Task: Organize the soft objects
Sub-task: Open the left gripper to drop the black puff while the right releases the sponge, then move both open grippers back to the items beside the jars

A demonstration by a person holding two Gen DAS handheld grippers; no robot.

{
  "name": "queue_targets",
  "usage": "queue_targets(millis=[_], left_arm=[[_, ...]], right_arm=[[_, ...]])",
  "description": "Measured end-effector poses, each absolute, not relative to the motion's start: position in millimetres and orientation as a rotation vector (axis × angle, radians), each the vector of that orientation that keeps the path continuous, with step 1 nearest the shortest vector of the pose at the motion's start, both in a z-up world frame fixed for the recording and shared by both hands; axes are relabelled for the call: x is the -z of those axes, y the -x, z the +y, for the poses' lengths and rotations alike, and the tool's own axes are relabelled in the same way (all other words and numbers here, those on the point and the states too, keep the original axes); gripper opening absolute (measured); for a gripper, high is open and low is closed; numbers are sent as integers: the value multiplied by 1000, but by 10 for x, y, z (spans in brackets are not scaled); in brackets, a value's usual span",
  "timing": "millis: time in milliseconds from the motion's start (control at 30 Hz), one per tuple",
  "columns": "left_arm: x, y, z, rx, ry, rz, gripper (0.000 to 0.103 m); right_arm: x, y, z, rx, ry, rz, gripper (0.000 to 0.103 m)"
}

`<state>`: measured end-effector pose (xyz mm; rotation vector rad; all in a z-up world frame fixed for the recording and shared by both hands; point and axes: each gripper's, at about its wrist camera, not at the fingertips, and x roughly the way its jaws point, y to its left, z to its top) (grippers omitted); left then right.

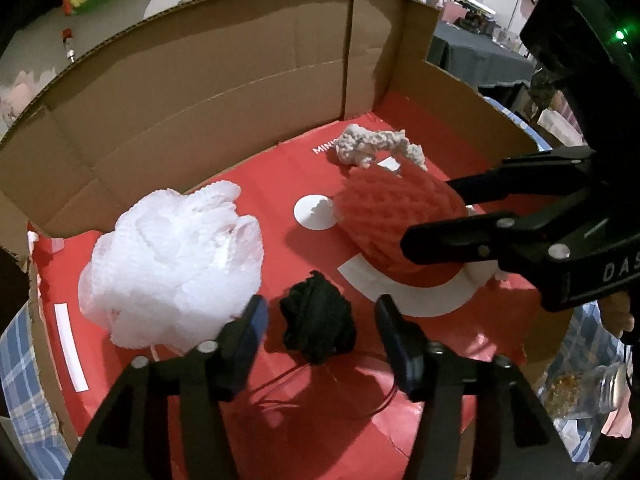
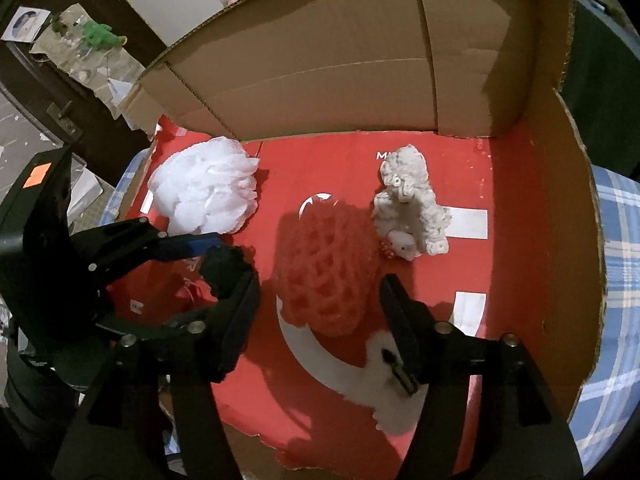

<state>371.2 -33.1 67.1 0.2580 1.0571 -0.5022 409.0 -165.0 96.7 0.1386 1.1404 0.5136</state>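
Soft objects lie inside a cut-open brown cardboard box point(image 1: 192, 92) with a red printed floor. Going left to right in the left wrist view, we see a white fluffy mesh bath pouf point(image 1: 172, 264), a small black bundle of yarn-like cord point(image 1: 318, 322), a red foam net sleeve point(image 1: 400, 220), and behind it a cream curly-fleece plush toy point(image 1: 376, 146).

Our left tool point(image 1: 318, 326) stands spread, its fingers on either side of the black bundle without pressing on it; the bundle rests on the red floor. Our right tool point(image 2: 320, 300) is also spread, its fingers flanking the red net sleeve and not squeezing it.

From the right wrist view we can make out that the plush toy sits upright just beside the net sleeve, with a small pale pink-and-white piece point(image 2: 402, 244) at its base, which the left view hides behind the sleeve. The black bundle is mostly covered there by the left tool. Only the left view shows thin red strings trailing from the bundle, and a glass jar point(image 1: 600, 392) outside the box on blue checked cloth point(image 1: 20, 380).
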Motion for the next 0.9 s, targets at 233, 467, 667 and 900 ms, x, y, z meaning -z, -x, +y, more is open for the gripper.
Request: queue_targets(millis=[233,467,667,900], left_arm=[[-877,-3608,-282,476,-248,991,78],[-1348,-3257,-89,437,-154,861,91],[-1744,-2775,12,418,-107,749,98],[-2041,-2091,58,375,-71,605,103]], right_arm=[[-1213,-3923,-1725,-490,-117,1088,66],[-1732,-3472,-1815,-466,-96,956,74],[-2178,-2895,-1840,-446,-48,826,80],[-2535,-2090,-1816,-427,6,668,87]])
